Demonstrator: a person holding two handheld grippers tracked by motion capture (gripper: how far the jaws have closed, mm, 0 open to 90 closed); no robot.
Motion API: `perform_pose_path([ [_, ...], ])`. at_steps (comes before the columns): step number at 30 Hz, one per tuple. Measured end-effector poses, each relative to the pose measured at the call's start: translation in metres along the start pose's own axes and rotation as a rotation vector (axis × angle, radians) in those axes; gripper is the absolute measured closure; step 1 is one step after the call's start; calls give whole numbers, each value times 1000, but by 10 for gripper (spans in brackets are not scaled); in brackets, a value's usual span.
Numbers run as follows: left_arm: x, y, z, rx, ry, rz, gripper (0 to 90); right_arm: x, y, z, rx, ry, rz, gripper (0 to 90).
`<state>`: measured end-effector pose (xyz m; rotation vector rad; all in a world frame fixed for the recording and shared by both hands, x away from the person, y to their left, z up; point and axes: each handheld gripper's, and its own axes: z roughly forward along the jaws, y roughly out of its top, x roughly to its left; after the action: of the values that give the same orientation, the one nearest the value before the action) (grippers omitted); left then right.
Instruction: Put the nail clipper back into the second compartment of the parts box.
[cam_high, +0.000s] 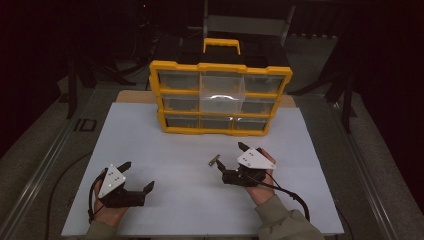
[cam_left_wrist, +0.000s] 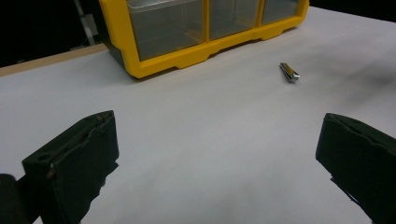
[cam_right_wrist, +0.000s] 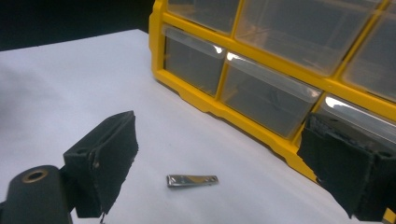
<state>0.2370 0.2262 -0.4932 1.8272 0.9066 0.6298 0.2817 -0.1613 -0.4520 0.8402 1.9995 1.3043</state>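
White tabletop (cam_right_wrist: 70, 79) bears a nail clipper (cam_right_wrist: 192, 180) between the spread right claw (cam_right_wrist: 224, 172).

A white worktop (cam_high: 165, 145) lies under dim light, a strip of bare wood (cam_high: 135, 96) showing at its far edge. Grey floor (cam_high: 45, 155) and a metal rail (cam_high: 37, 180) flank it on the left. Beyond, the room falls into darkness, with black stands (cam_high: 72, 75) faintly visible.
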Motion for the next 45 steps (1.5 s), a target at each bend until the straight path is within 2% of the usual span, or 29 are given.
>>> perform_pose_path([
  [4, 1, 0, 0, 3, 5, -4, 0, -8, -10, -11, 3, -4, 23, 112],
  [7, 1, 0, 0, 5, 9, -8, 0, -20, -24, -26, -4, -21, 71, 112],
  [10, 2, 0, 0, 5, 12, -11, 0, -24, -32, -35, 1, -39, 60, 112],
  [15, 2, 0, 0, 7, 17, -21, 0, -29, -42, -46, -16, -35, 66, 113],
  [18, 3, 0, 0, 14, 17, -26, 0, -39, -52, -54, -32, -39, 105, 113],
  [24, 4, 3, -1, 23, 17, -45, 0, -52, -60, -67, -53, -50, 129, 111],
  [30, 6, 11, -2, 46, 18, -86, 0, -61, -68, -80, -79, -78, 154, 113],
  [34, 2, 21, 0, 74, 11, -78, 0, -65, -70, -84, -85, -92, 165, 114],
  [39, -3, 33, 11, 132, -5, -51, 0, -65, -71, -85, -80, -94, 146, 114],
  [45, -9, 46, 22, 160, -20, -19, 0, -63, -72, -84, -70, -93, 143, 114],
])
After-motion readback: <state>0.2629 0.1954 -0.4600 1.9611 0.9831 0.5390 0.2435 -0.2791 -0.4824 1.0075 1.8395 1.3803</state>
